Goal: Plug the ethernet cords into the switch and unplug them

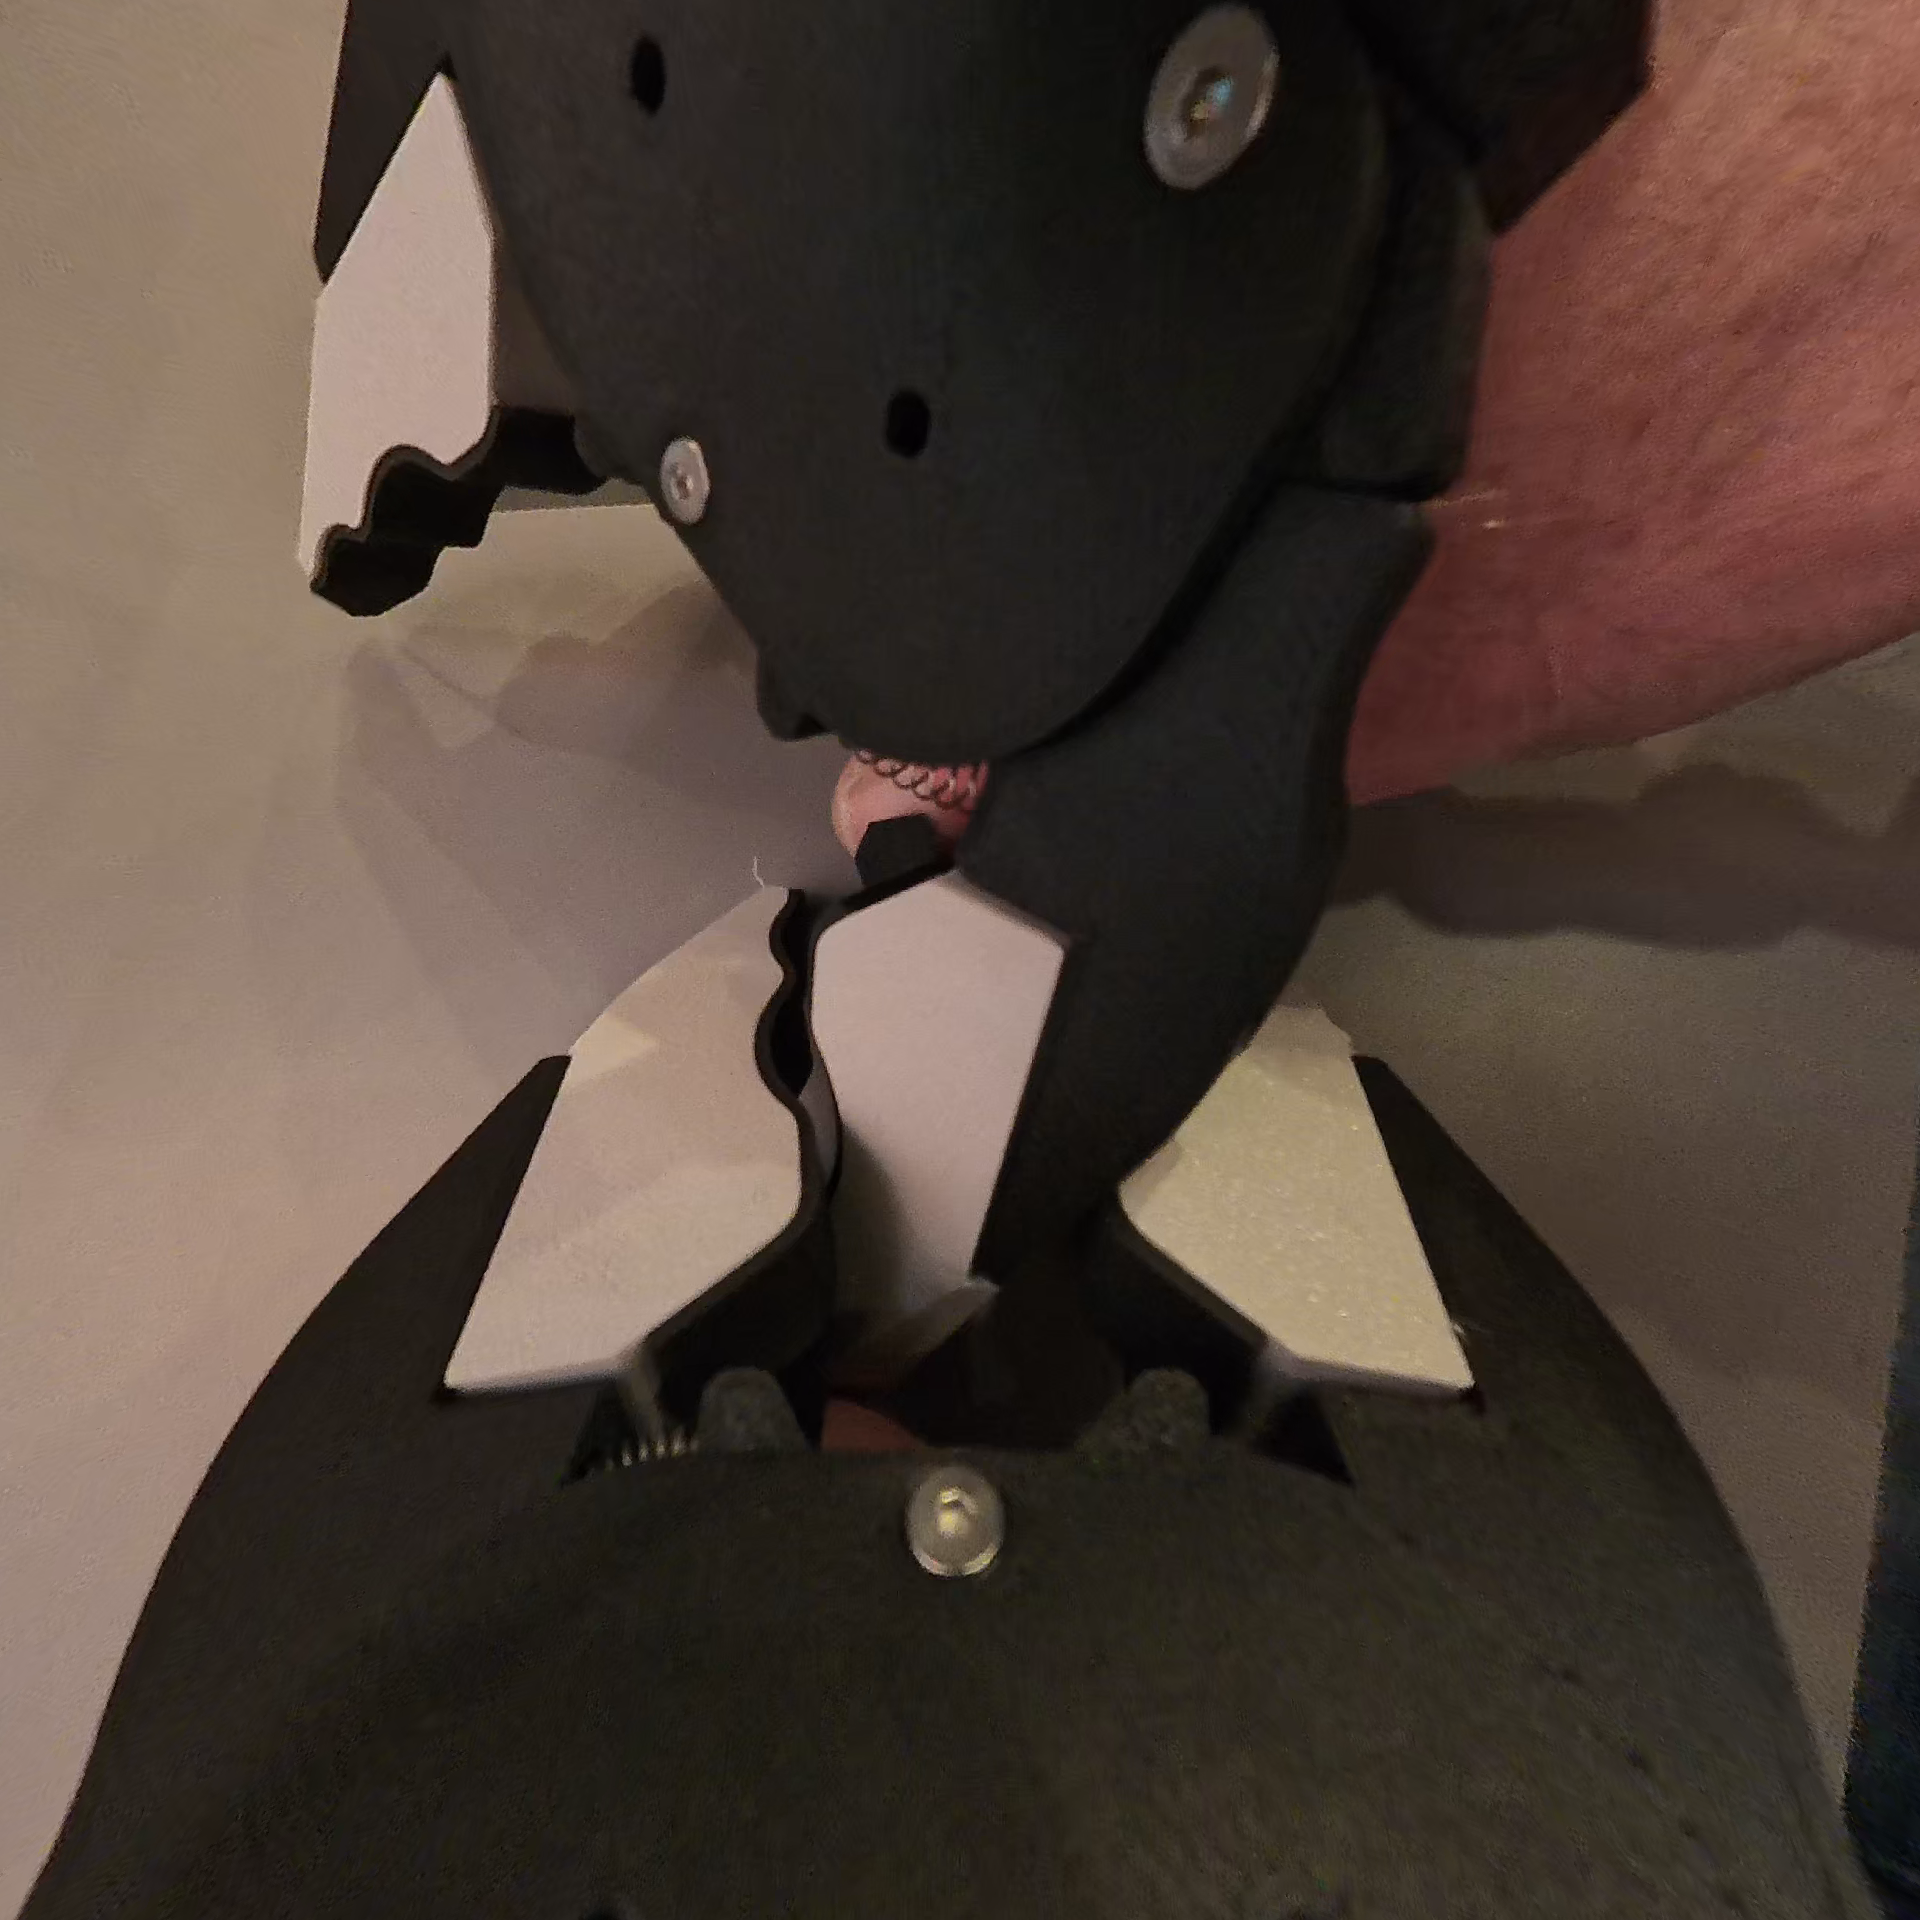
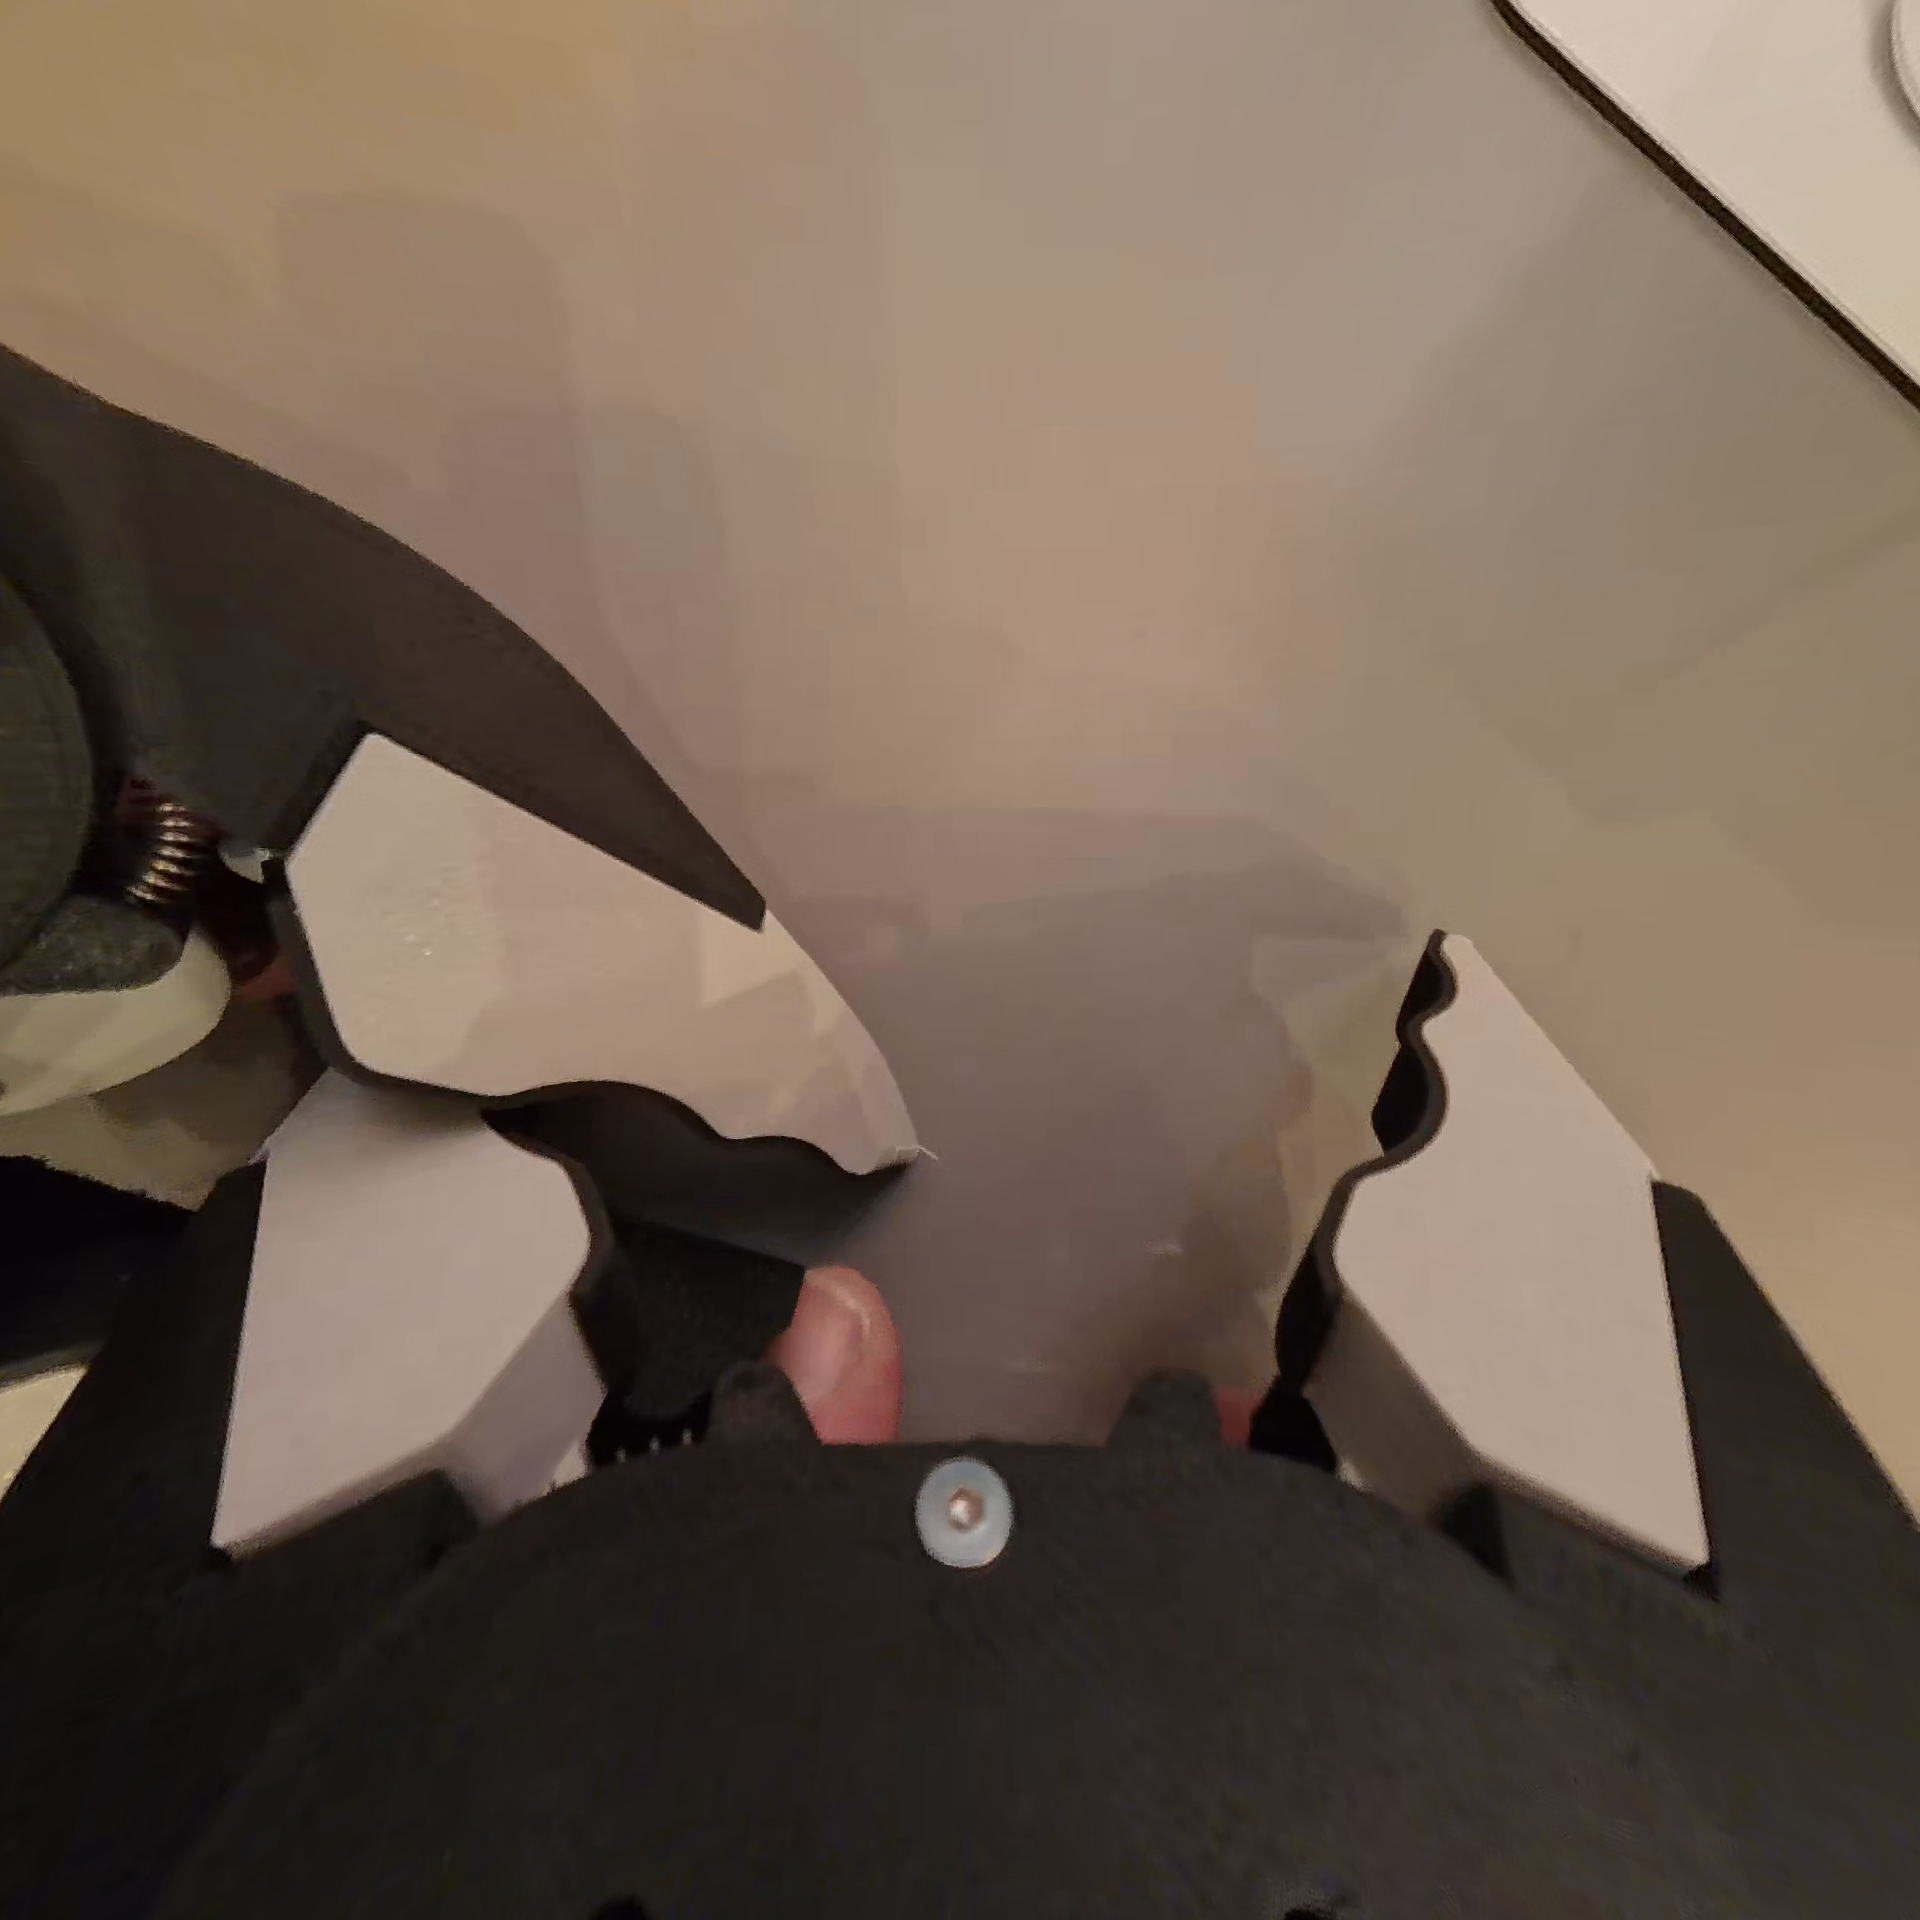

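Across both views runs 1 pale beige-grey table [image 2: 1039, 416], glossy enough to carry soft shadows and blurred reflections of the tools. Light is warm and dim. No wall line can be made out.

Top right corner of the right wrist view: a white slab [image 2: 1766, 156] with a thin dark rim lies flat on the table, well apart from the tongs. Too little of it shows to tell what it is.

Left tongs [image 1: 1065, 971]: jaws spread wide, gripping nothing. 1 black finger of the right tongs [image 2: 966, 1039] reaches down between them. Whether it touches either pad cannot be told.

Right tongs: jaws likewise spread wide, with only bare table between them. In the right wrist view, 1 finger of the left tongs crosses over the right tongs' left finger from the left edge, its spring showing.

A forearm [image 1: 1662, 468] enters from the right behind the right tongs. A fingertip [image 2: 847, 1361] shows at the base of the right tongs. Blue cloth [image 1: 1891, 1558] sits at the right edge.

Switch and cords: neither view shows them clearly, so their place relative to the tongs cannot be told.
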